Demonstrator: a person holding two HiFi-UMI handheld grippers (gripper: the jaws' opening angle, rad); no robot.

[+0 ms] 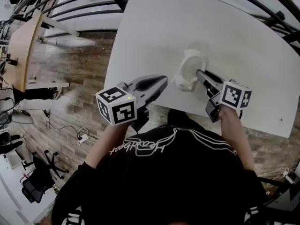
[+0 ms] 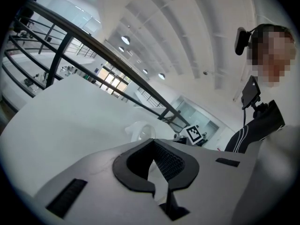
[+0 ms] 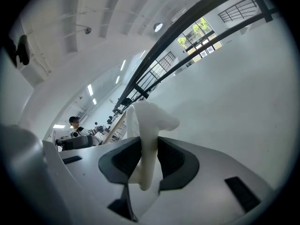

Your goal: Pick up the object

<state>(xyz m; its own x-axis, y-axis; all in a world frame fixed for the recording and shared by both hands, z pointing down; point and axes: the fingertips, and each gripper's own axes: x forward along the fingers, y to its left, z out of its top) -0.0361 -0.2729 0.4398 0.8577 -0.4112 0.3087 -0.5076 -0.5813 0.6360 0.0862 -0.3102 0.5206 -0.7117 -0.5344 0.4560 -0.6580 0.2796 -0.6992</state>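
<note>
The right gripper (image 1: 199, 74) (image 3: 149, 158) has its jaws closed on a thin wall of the white object (image 1: 190, 67) (image 3: 145, 121), pads pressing on both sides. A rounded lug of the object sticks out above the jaws. The object is over the near part of the white table (image 1: 154, 27), in front of the person. I cannot tell whether it is clear of the tabletop. It shows no label or print.

The left gripper (image 1: 161, 81) (image 2: 152, 144) is at the table's near left edge, well apart from the object, with its jaw tips drawn together and nothing between them.

Each gripper carries a cube (image 1: 117, 106) (image 1: 236, 94) with black-and-white square markers. These are patterns, not words. The black shirt (image 1: 159, 182) has white script lettering (image 1: 140, 146) across the chest. It appears upside down in the head view and I cannot read it for certain.
</note>
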